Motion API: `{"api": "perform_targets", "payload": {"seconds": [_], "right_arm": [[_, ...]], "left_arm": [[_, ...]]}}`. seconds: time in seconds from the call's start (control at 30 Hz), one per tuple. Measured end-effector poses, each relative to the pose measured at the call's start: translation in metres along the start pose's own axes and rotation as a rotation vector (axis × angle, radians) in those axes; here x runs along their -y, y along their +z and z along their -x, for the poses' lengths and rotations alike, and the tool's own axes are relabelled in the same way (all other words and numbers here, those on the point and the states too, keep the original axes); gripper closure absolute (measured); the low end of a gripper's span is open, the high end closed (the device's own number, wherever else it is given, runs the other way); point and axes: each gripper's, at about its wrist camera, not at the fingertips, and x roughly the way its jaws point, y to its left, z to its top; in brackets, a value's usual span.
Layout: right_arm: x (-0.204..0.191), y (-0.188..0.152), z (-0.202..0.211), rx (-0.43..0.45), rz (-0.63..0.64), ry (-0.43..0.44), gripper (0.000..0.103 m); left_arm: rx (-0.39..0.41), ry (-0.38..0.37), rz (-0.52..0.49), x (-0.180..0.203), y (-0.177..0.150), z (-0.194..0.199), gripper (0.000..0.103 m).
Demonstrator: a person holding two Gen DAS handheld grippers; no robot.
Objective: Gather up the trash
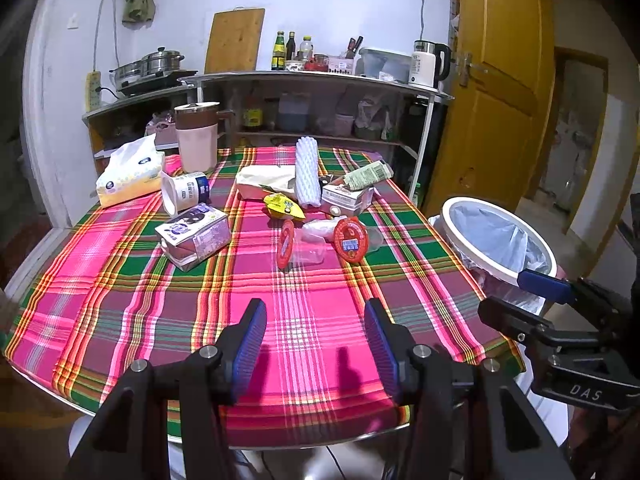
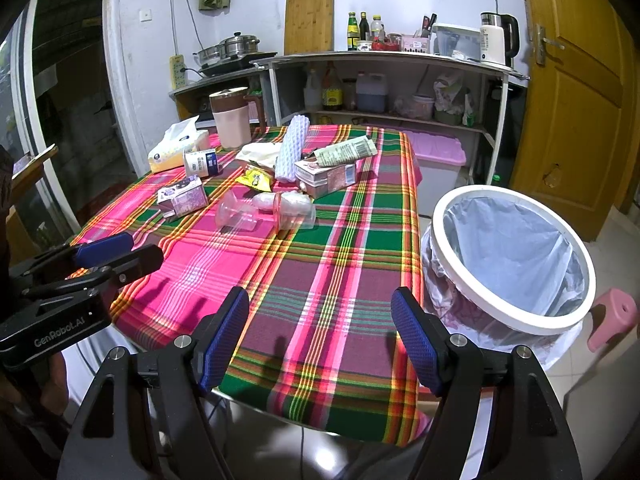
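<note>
Trash lies across the far half of the plaid tablecloth (image 1: 312, 288): a purple carton (image 1: 194, 236), a tipped white cup (image 1: 184, 194), a yellow wrapper (image 1: 282, 206), two clear cups with red lids (image 1: 350, 240), a white foam sleeve (image 1: 307, 172) and a pink carton (image 1: 348, 198). My left gripper (image 1: 316, 320) is open over the near cloth, nothing between its blue pads. My right gripper (image 2: 320, 308) is open too, at the table's near right corner. A white-rimmed bin (image 2: 512, 248) with a pale liner stands beside the table on the right.
A tissue pack (image 1: 128, 174) and a pink jug (image 1: 196, 138) sit at the table's far left. Behind are shelves with a kettle (image 1: 428, 62) and bottles. A yellow door (image 1: 496, 80) is at right, and a pink stool (image 2: 616, 316) stands past the bin.
</note>
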Motion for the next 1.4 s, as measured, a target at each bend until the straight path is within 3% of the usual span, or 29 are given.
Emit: {"api": "perform_targets", "payload": {"seconds": [1.4], "right_arm": [[-0.0032,-0.0029,-0.0046,-0.01,0.001,0.001,0.029]], "left_arm": [[-0.005,-0.002,0.006,-0.0011,-0.0021,-0.0007,0.052]]}}
